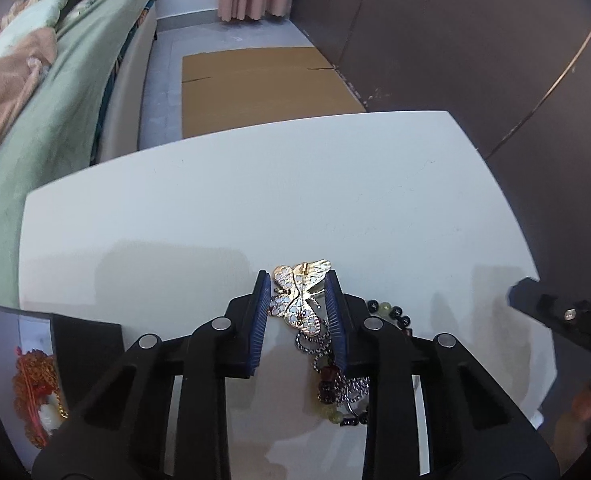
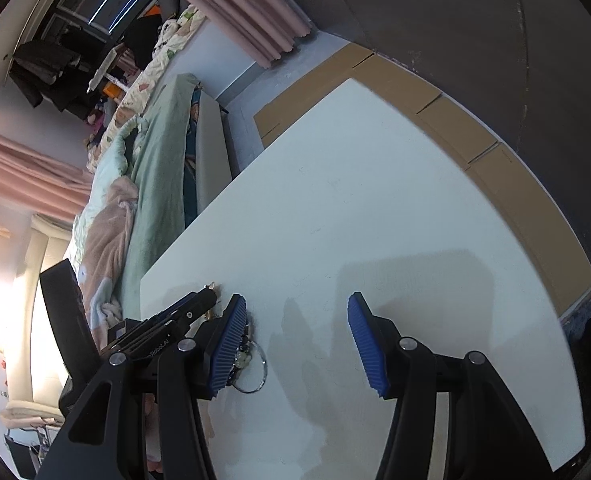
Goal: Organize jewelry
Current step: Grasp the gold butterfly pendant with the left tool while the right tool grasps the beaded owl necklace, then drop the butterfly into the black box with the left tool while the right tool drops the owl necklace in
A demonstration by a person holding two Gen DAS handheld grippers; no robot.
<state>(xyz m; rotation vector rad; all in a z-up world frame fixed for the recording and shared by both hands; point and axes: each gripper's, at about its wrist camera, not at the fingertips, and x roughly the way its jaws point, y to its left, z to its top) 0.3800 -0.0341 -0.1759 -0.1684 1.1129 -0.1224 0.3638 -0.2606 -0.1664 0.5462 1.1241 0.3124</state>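
A gold butterfly brooch (image 1: 300,296) with pale stones lies on the white table (image 1: 255,200), on top of a pile of silver chain and beaded bracelets (image 1: 335,384). My left gripper (image 1: 298,280) is over it with a blue pad on each side of the brooch, close to its wings; I cannot tell if the pads touch it. My right gripper (image 2: 297,308) is open and empty over bare table. The left gripper (image 2: 199,304) shows at the left of the right wrist view, with a thin silver ring (image 2: 255,368) and beads beside it.
A black box (image 1: 83,356) holding red and gold jewelry (image 1: 35,392) stands at the table's left front edge. A bed with green bedding (image 1: 55,100) lies left of the table. Flat cardboard (image 1: 263,88) covers the floor beyond it. A dark wall (image 1: 475,40) is on the right.
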